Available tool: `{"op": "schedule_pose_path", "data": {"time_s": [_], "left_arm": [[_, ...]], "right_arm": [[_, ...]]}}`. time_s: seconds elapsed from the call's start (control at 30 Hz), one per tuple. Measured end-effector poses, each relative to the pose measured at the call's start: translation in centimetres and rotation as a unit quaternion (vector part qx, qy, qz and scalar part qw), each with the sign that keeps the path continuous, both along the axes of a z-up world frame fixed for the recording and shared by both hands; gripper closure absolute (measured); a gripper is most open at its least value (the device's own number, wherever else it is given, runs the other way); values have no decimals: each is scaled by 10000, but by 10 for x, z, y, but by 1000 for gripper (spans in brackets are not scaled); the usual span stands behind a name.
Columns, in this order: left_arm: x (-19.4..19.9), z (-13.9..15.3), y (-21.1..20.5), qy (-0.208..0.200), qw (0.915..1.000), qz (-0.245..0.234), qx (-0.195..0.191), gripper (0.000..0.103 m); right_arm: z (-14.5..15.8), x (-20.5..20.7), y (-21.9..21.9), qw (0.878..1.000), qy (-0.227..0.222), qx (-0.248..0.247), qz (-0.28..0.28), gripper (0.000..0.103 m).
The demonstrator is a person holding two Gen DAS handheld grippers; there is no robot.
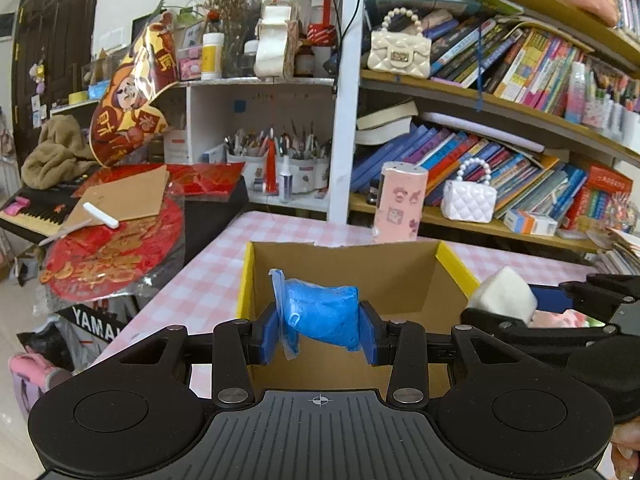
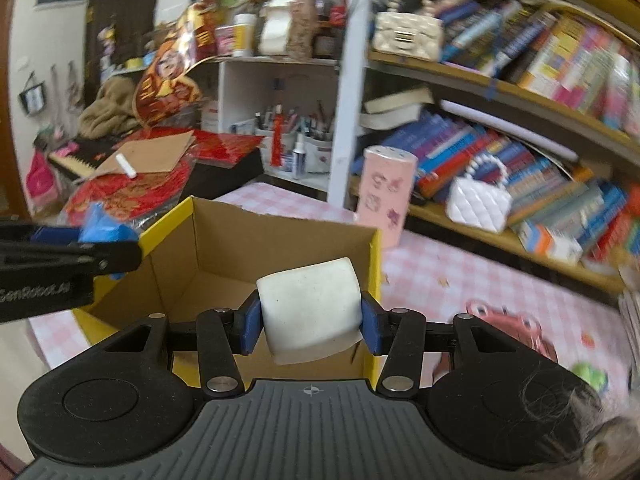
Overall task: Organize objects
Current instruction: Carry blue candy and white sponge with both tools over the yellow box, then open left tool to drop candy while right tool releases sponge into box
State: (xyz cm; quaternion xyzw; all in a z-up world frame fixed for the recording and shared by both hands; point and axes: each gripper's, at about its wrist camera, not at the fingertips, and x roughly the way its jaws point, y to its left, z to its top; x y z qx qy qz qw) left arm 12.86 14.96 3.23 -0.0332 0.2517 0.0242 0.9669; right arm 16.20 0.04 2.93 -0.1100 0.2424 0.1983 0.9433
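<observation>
Left wrist: left gripper (image 1: 319, 330) tilted over box (image 1: 456, 266).

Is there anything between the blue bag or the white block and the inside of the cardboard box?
Nothing visible. The crinkled blue plastic bag and the white foam block are both held over the open cardboard box, whose visible interior looks bare.

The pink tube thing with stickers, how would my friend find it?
Find the pink checked table below the bookshelves. Behind the open cardboard box stands the pink canister, upright. Unlike the white quilted purse nearby, it's tall, round, with stickers.
</observation>
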Motion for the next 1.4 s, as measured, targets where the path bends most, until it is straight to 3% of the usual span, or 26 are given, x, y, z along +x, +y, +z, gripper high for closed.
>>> {"op": "schedule_pose_path", "data": {"time_s": [0.27,0.57,0.77,1.0,1.07,1.13,1.2,1.4], "left_arm": [[50,-17,-5,354,9993,63,121,64],[84,-42,-17,993,9935,-140,530,64],[88,-54,-22,1248,9902,-156,610,64],[90,-53,-22,1196,9908,-164,617,62],[89,-53,-23,1191,9907,-186,638,58],[87,-50,-24,1098,9918,-178,635,39],[83,-45,-24,946,9934,-184,622,32],[66,-25,-19,520,9973,-27,526,25]], "right_arm": [[-25,54,19,9931,296,-750,856,57],[-53,83,39,9675,843,-1788,1578,57],[-58,84,42,9609,935,-1969,1707,57],[-58,85,42,9615,917,-1964,1691,56],[-57,84,41,9624,880,-1941,1683,55],[-55,83,41,9639,777,-1928,1662,42],[-51,78,41,9654,626,-1898,1673,29],[-38,66,37,9714,244,-1798,1533,29]]}}
